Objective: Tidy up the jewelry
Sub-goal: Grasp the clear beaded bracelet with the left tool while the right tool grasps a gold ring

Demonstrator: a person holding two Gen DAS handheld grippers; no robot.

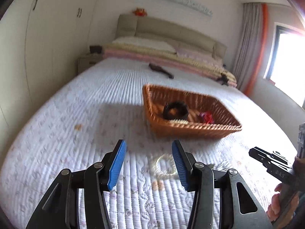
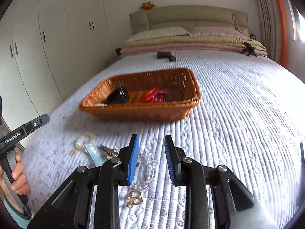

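Two grippers are held over a quilted bed [image 2: 238,99]: the left gripper [image 1: 148,164], fingers half-spread and empty, above a clear beaded bracelet [image 1: 164,167]; the right gripper [image 2: 151,157], fingers narrower, empty, near gold earrings [image 2: 134,198]. Beyond, a wicker basket [image 2: 133,112] waits. Thin jewelry could be snagged in the quilting.

Woven wicker basket [image 2: 141,112] at twelve o'clock, ribbed quilted cloth bedspread [image 2: 228,114], shiny metal keys [image 2: 109,151], matt ribbed blue pads [image 2: 133,158]

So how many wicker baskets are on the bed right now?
1: the wicker basket sits mid-bed on the quilt, beyond both grippers, holding several items.
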